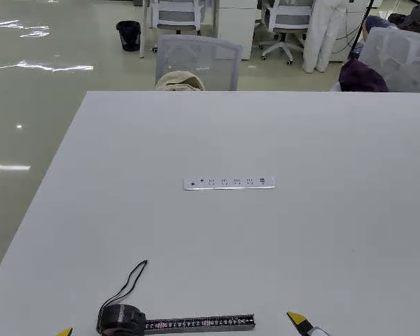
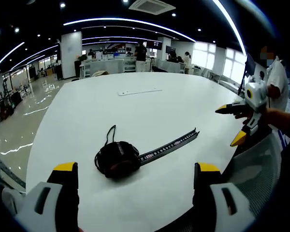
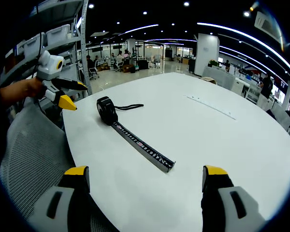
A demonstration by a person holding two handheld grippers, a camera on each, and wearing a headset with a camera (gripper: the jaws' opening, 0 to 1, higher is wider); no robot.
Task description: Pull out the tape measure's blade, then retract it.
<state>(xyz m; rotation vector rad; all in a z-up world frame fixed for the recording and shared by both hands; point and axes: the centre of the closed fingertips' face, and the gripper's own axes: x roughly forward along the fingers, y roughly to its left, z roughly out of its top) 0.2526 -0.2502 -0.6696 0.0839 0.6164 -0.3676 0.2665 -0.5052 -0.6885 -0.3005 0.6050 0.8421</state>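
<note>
left claw (image 2: 135, 167): jaws apart, empty, just off the near edge. black round tape measure case (image 1: 121, 318) lies flat by the near edge of the white worktop (image 1: 266, 126), with the black blade (image 1: 199, 323) out to its right along that edge. right claw (image 3: 146, 170): apart, empty, beyond the blade tip. Probably retract next: pin the case and feed the blade back slowly. Near edge is tight. Open room beyond, up to the white power strip (image 1: 229, 183).

Open tabletop (image 1: 301, 245) round tape measure (image 1: 121, 319); power strip (image 1: 229, 183) well beyond (flat, mid-table).
</note>
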